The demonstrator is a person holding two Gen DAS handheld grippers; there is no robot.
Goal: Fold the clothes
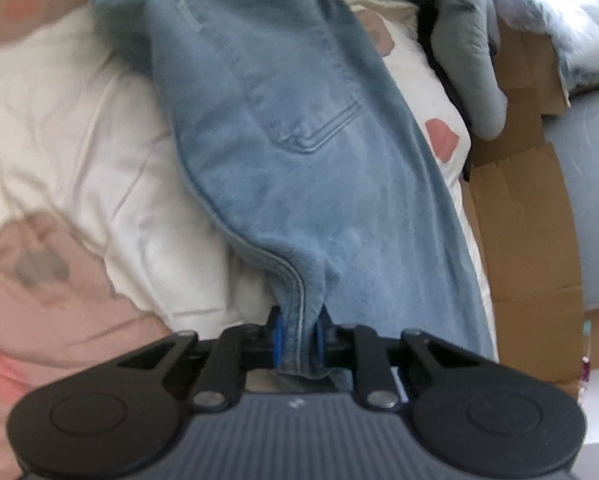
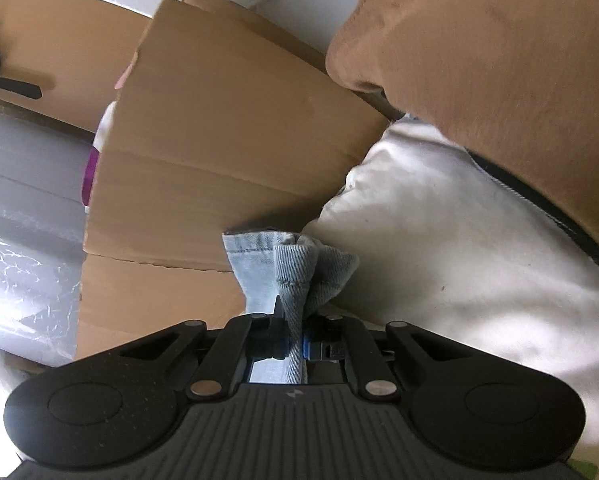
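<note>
A pair of light blue jeans [image 1: 283,128] lies stretched over a white quilt [image 1: 71,128] with pink patches, its back pocket facing up. My left gripper [image 1: 299,336] is shut on a seamed edge of the jeans at the near end. My right gripper [image 2: 295,340] is shut on another bunched edge of the same jeans [image 2: 291,264], held up beside the white quilt [image 2: 439,248]. The stretch of denim between the two grips is hidden from the right wrist view.
Cardboard boxes [image 1: 523,216] stand along the right of the bed, and also show in the right wrist view [image 2: 219,152]. A grey garment [image 1: 471,56] hangs over a box. A tan cloth [image 2: 499,52] lies at upper right. Clear plastic wrap [image 2: 23,248] is at left.
</note>
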